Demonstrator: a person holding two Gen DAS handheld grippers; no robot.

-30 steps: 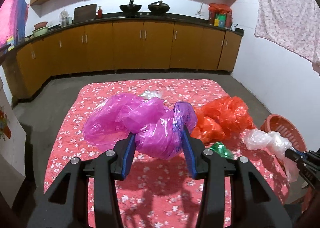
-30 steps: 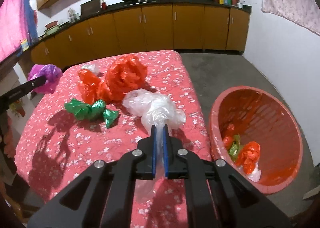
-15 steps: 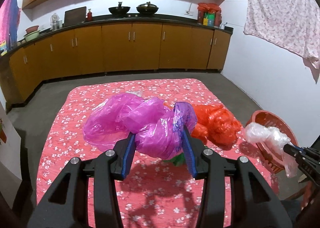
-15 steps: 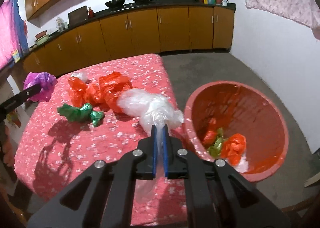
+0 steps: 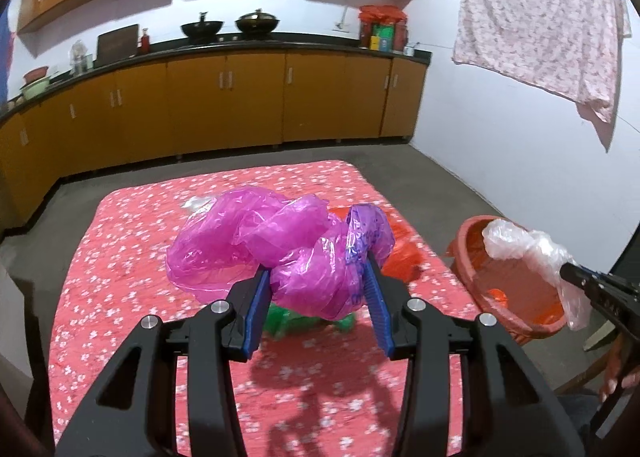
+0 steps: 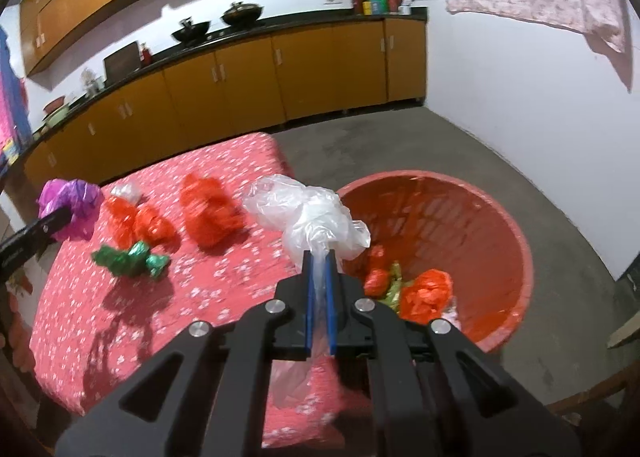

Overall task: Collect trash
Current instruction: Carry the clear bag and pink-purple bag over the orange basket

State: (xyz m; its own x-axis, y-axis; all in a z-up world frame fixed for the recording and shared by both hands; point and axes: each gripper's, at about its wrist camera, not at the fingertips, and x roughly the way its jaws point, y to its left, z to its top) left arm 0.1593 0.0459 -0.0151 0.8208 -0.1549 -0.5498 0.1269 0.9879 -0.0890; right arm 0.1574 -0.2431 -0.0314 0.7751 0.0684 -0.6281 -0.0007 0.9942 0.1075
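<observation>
Right hand-held gripper (image 6: 319, 257) pinching crinkled clear plastic bag (image 6: 312, 217), perhaps over slatted red basket (image 6: 516, 241)

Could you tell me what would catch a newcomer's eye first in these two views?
Most striking is the magenta plastic bag bunched between the blue pads of the left hand-held gripper, held above the red flowered tablecloth. Next is the clear plastic bag pinched in the right hand-held gripper, beside the red basket on the floor, which already holds orange and green scraps.

Black tongs (image 5: 316, 313) – blue ribbed pads (image 5: 256, 309), silver screws (image 5: 219, 306).
</observation>
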